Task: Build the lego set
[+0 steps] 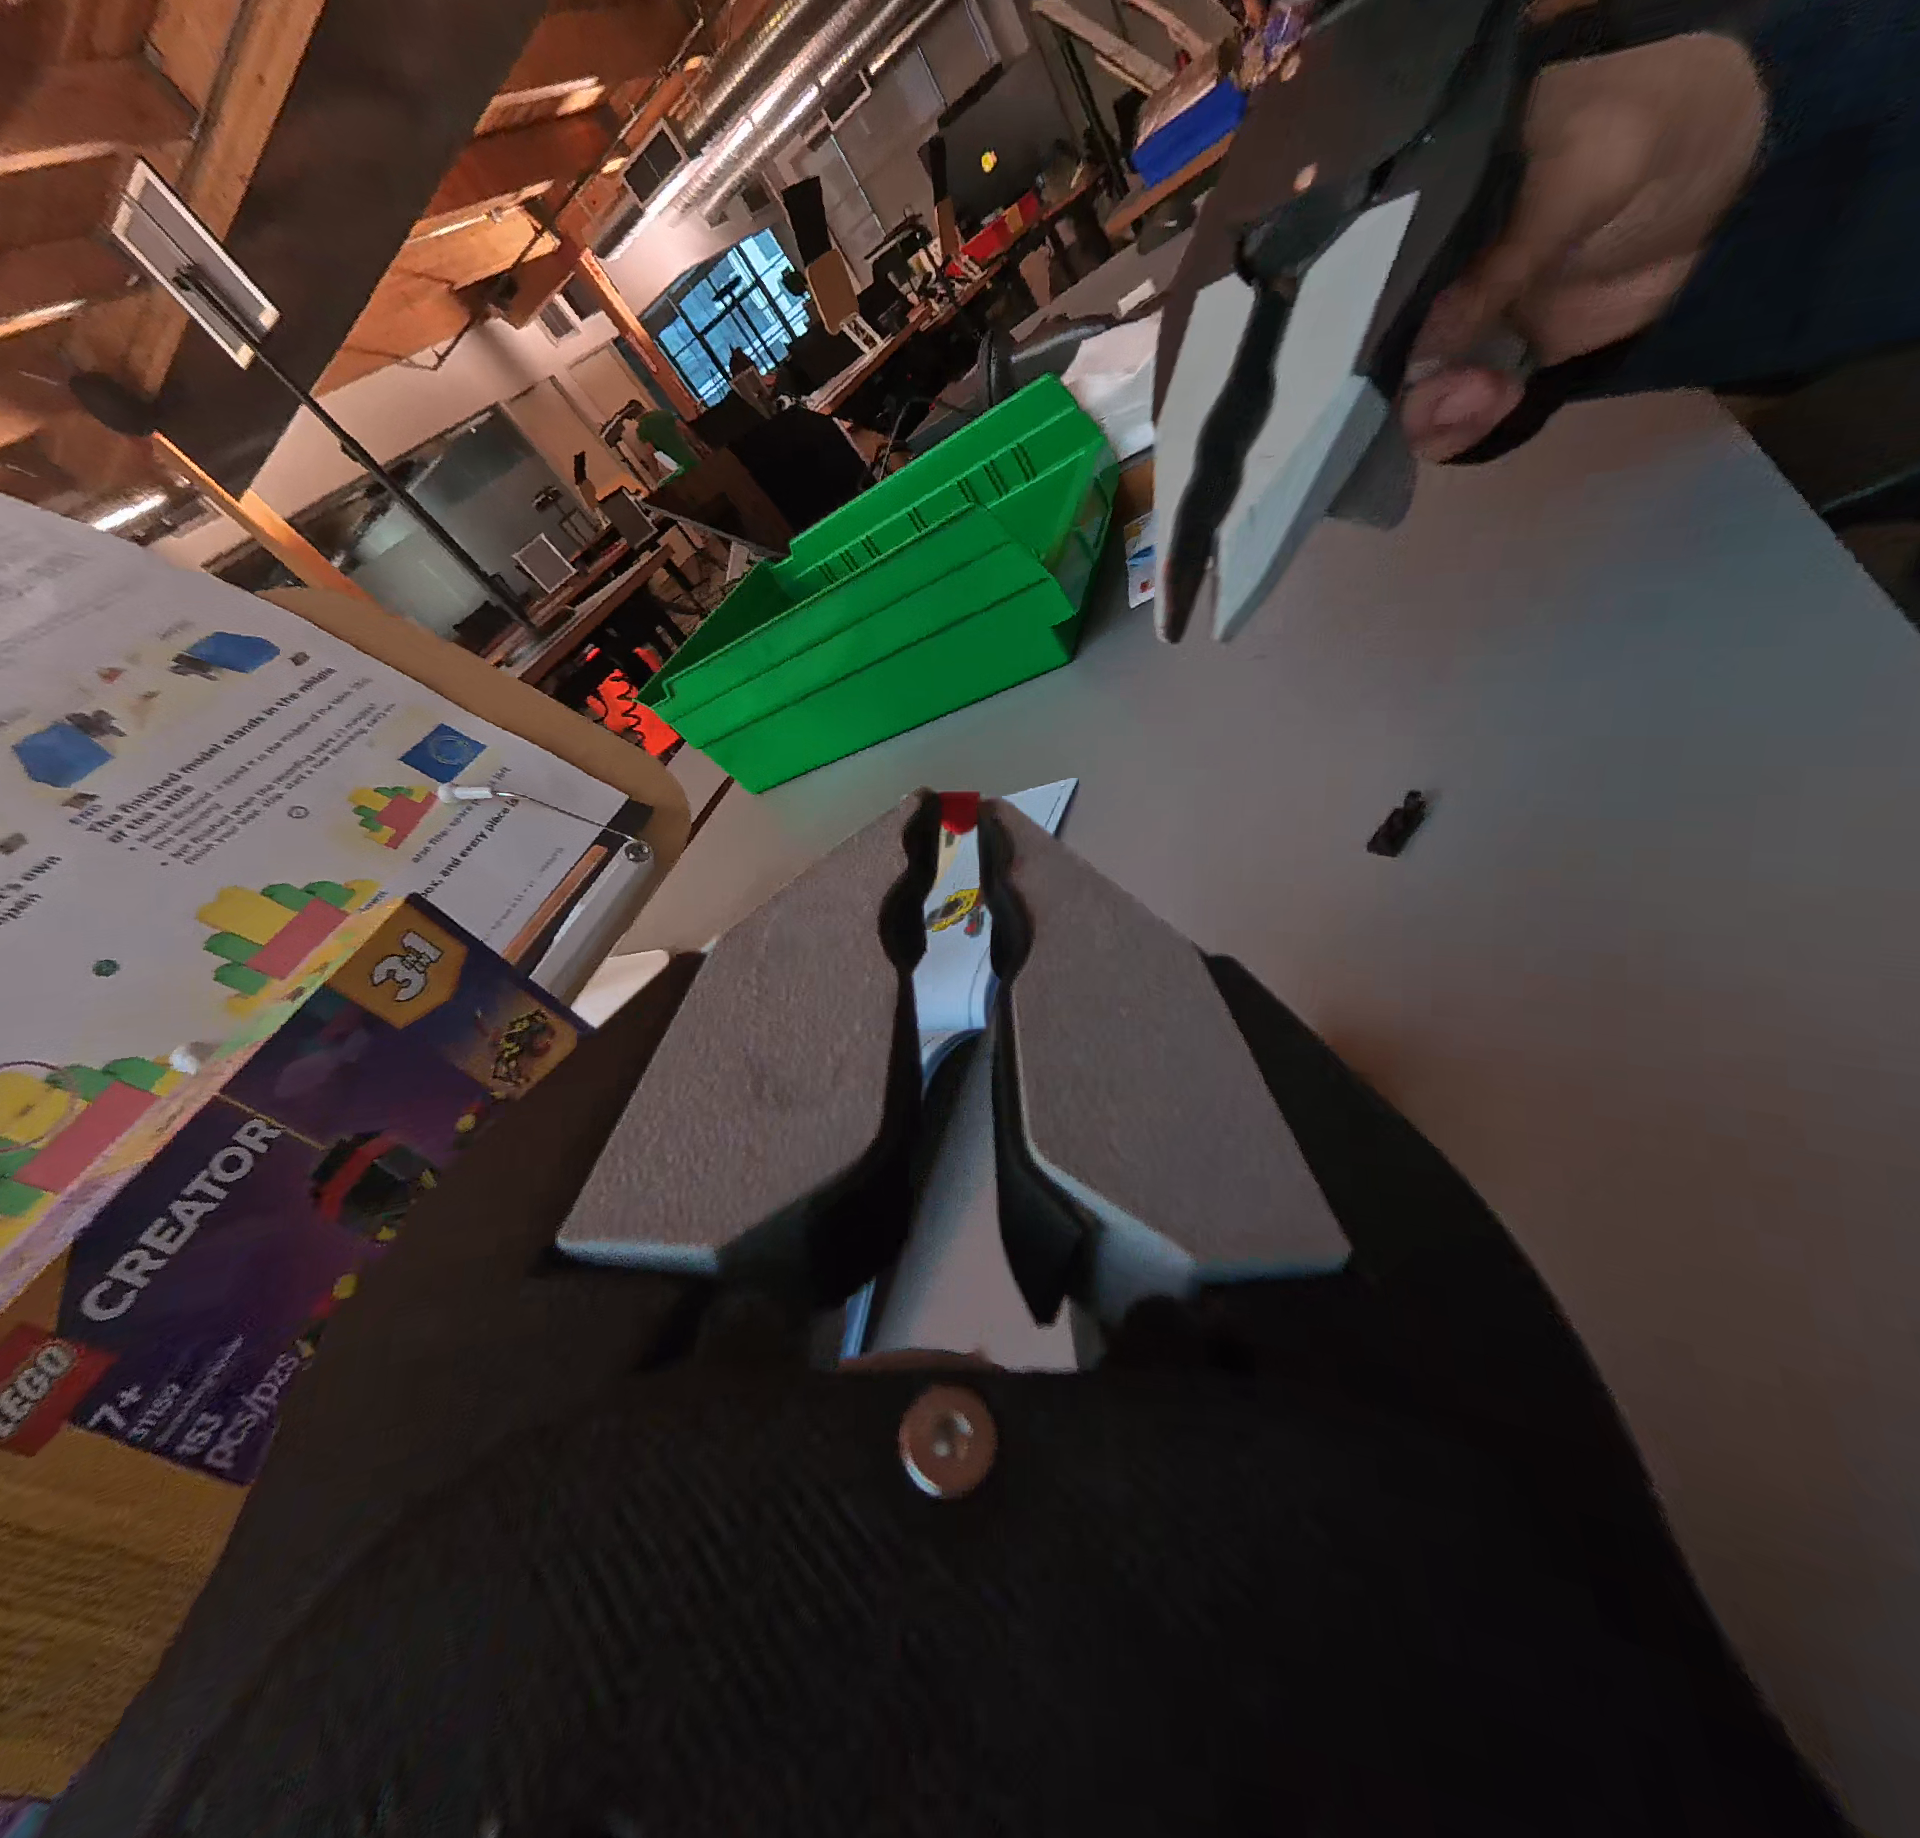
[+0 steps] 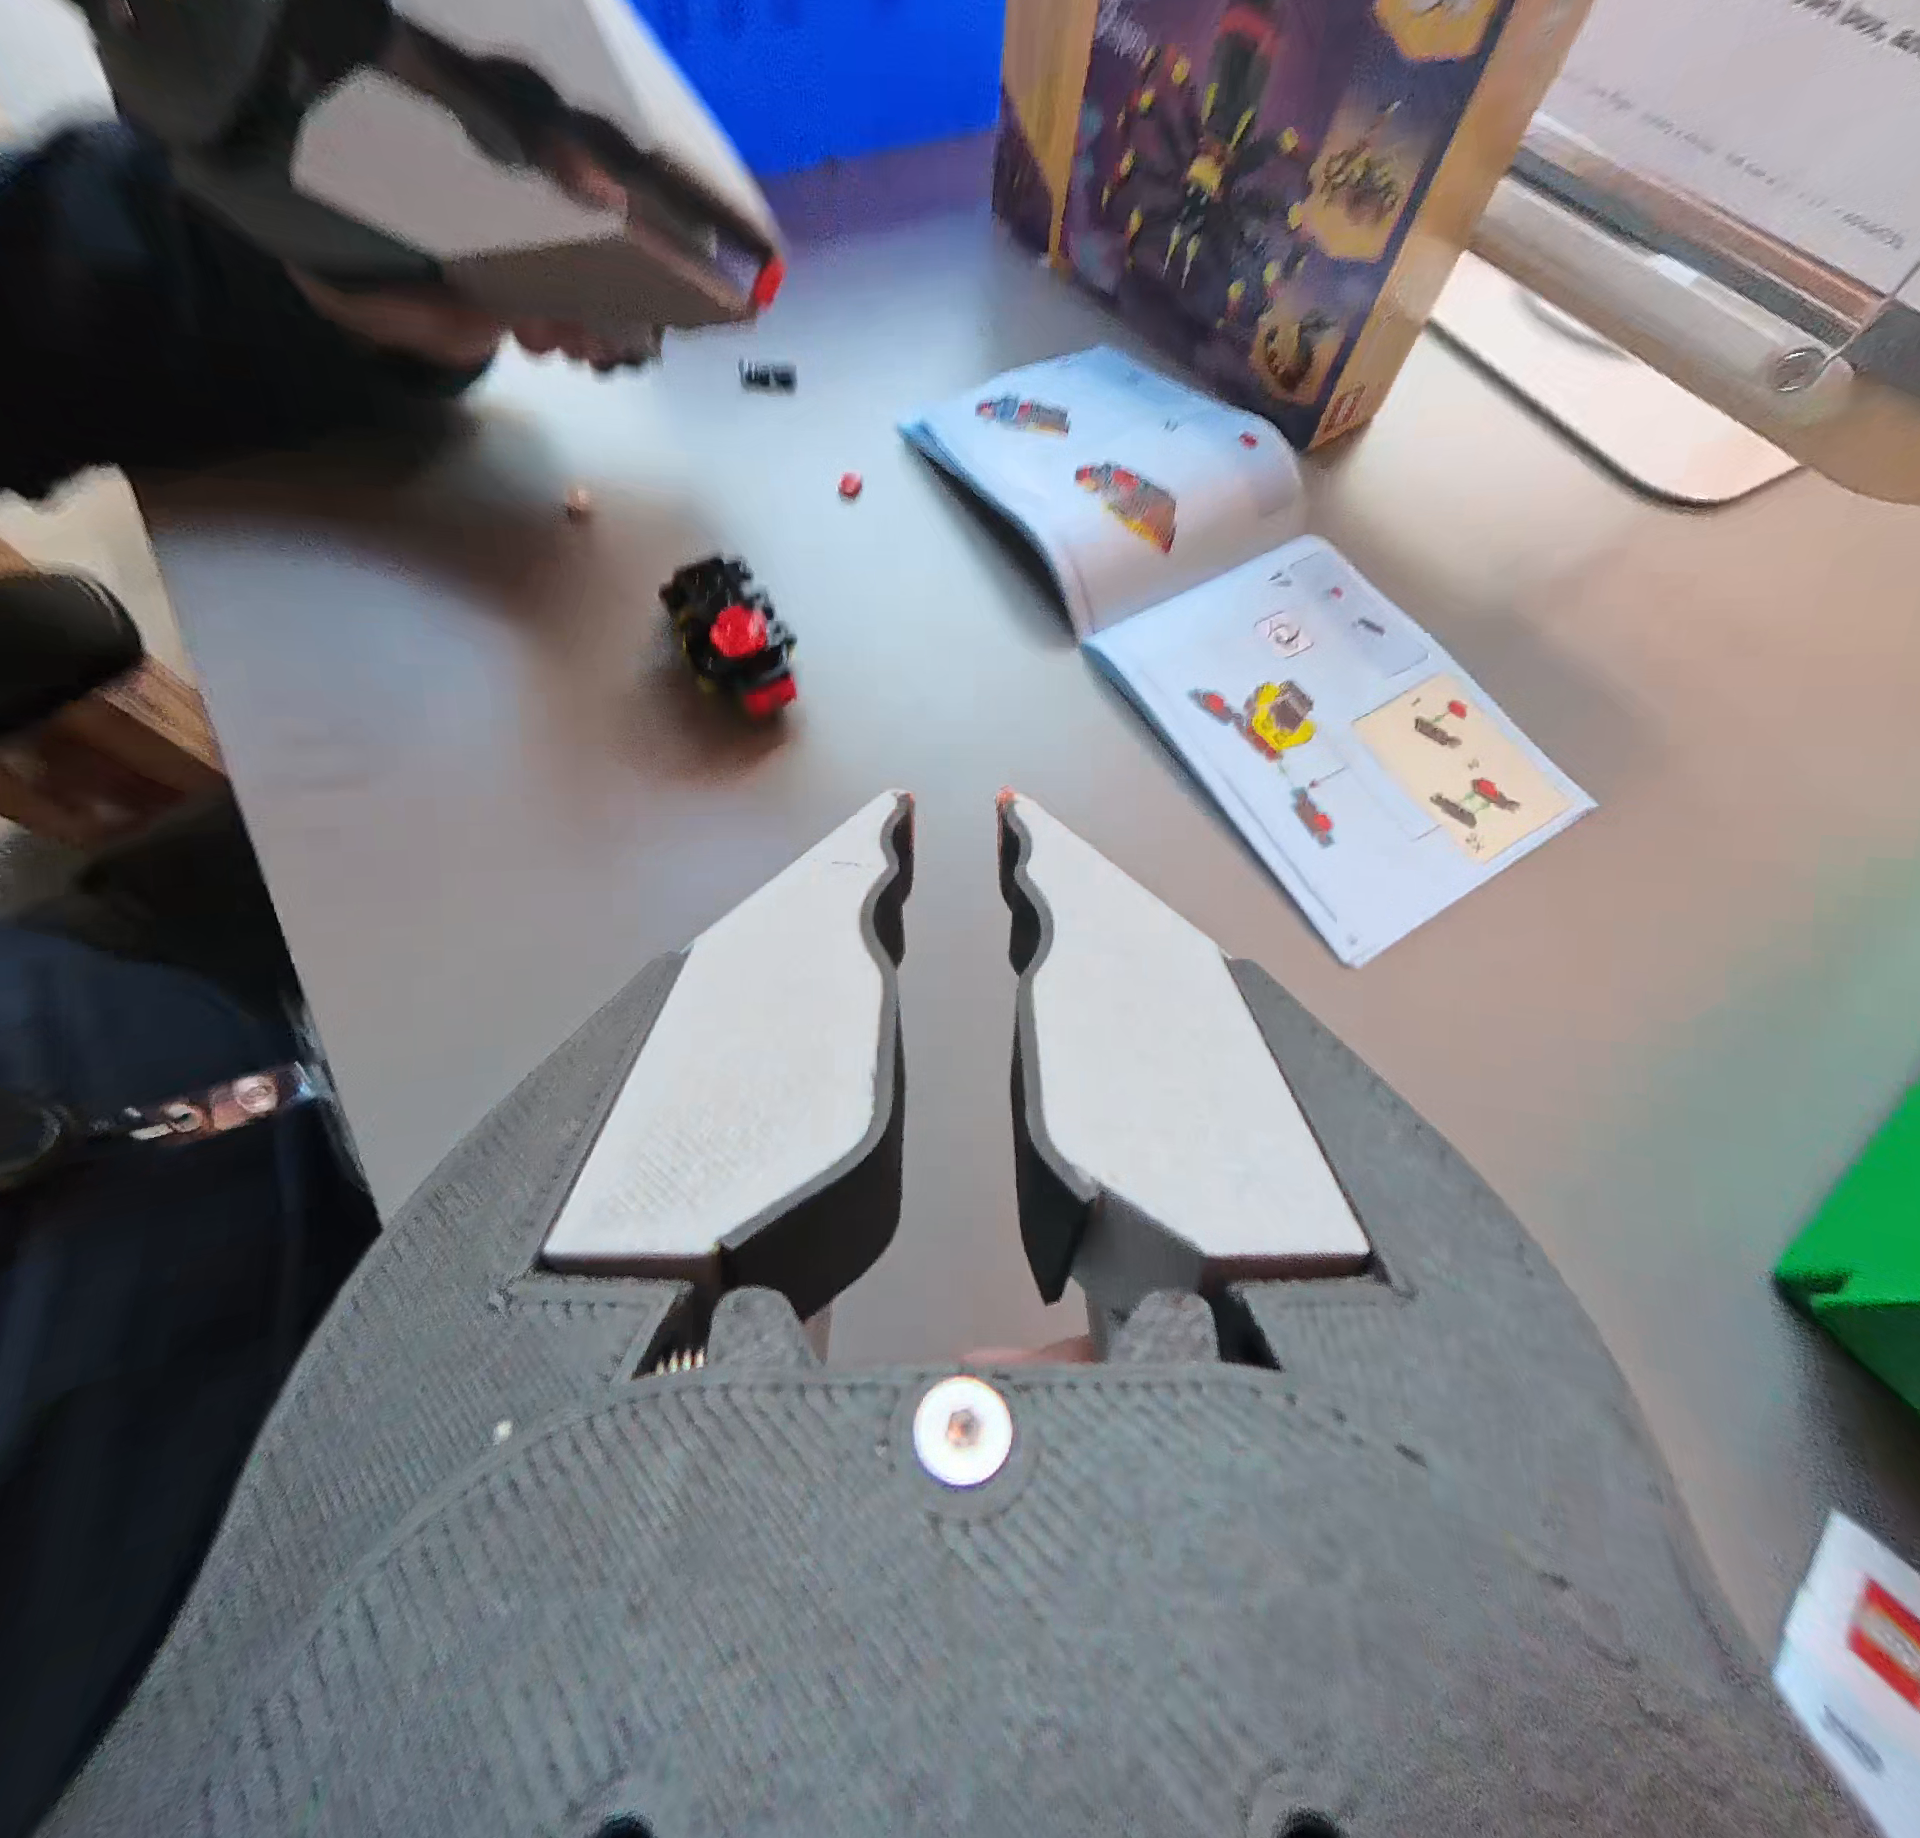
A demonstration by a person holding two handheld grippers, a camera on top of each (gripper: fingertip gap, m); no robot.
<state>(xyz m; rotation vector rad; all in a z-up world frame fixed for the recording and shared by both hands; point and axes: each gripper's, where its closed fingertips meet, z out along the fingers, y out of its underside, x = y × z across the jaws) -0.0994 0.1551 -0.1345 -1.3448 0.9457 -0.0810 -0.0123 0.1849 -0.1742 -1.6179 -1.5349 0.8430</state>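
My left gripper (image 1: 958, 820) is shut on a small red piece (image 1: 958, 809) at its fingertips and is held above the grey table. It also shows in the right wrist view (image 2: 753, 292) at the upper left, red piece (image 2: 769, 282) at its tip. My right gripper (image 2: 954, 801) is open and empty above the table; it shows in the left wrist view (image 1: 1195, 604) at the upper right. A black and red partial model (image 2: 732, 640) lies on the table ahead of the right gripper. A small red piece (image 2: 850, 484) and a small black piece (image 2: 767, 373) lie beyond it.
An open instruction booklet (image 2: 1247, 625) lies right of the model. The purple set box (image 2: 1268, 157) stands behind it, a blue bin (image 2: 821, 32) to its left. A green bin (image 1: 904, 593) stands on the table. A printed sheet on a stand (image 1: 208, 801) is at the left. There is about 11 cm between the tips of the two grippers.
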